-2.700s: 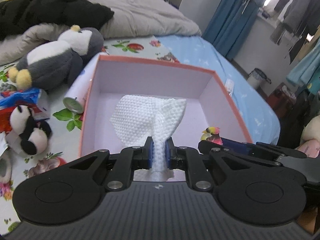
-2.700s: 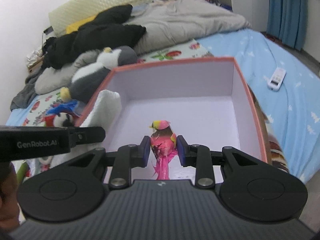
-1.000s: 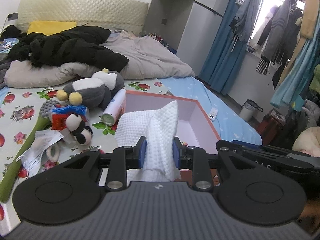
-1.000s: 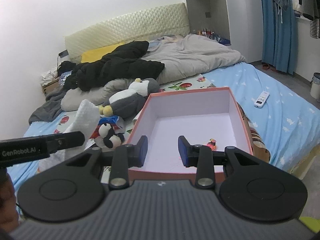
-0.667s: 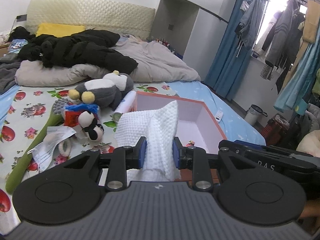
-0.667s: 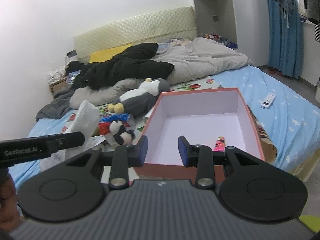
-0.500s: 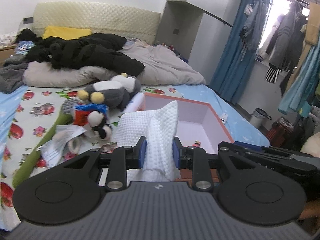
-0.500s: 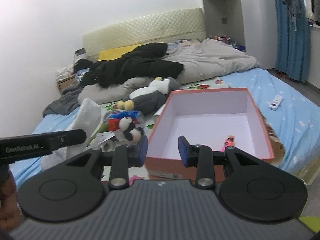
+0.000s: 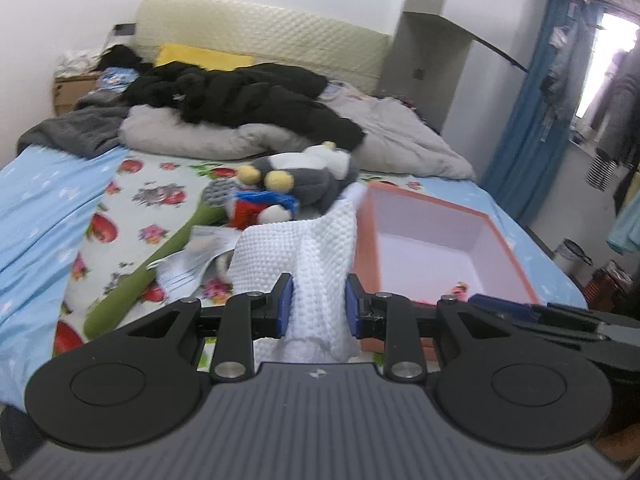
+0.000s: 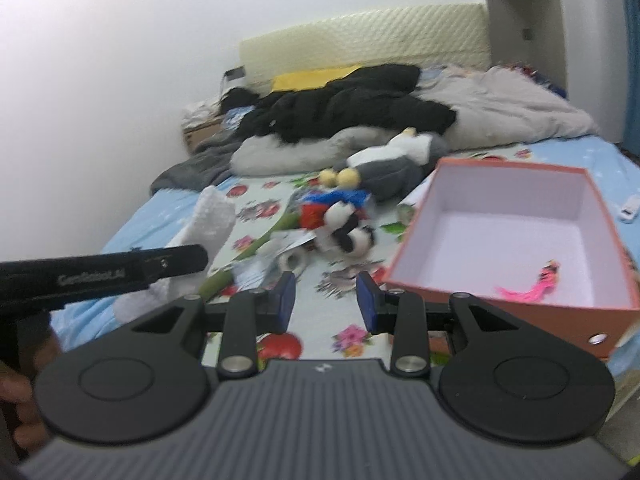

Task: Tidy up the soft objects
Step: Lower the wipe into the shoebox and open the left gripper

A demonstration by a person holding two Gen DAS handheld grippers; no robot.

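My left gripper (image 9: 319, 302) is shut on a white waffle cloth (image 9: 308, 252) and holds it above the bed, left of the orange box (image 9: 496, 232). The cloth also shows in the right wrist view (image 10: 210, 216), beside the left gripper's arm. My right gripper (image 10: 326, 300) is open and empty, above the floral sheet left of the box (image 10: 404, 256). A pink bird toy (image 10: 538, 282) lies inside the box near its front right corner. A small panda plush (image 10: 346, 234) and a grey penguin plush (image 10: 394, 170) lie on the bed.
A green stem-like plush (image 10: 256, 252), crumpled paper (image 10: 280, 256), a red and blue packet (image 10: 320, 206), black clothes (image 10: 348, 108) and a grey duvet (image 10: 504, 112) lie on the bed. A white remote (image 10: 630, 210) rests right of the box. Blue curtains (image 9: 528, 120) hang at right.
Both grippers have pulled back and swung left away from the box. The right gripper let go of the pink bird toy, which now lies in the box. The left gripper keeps the cloth.
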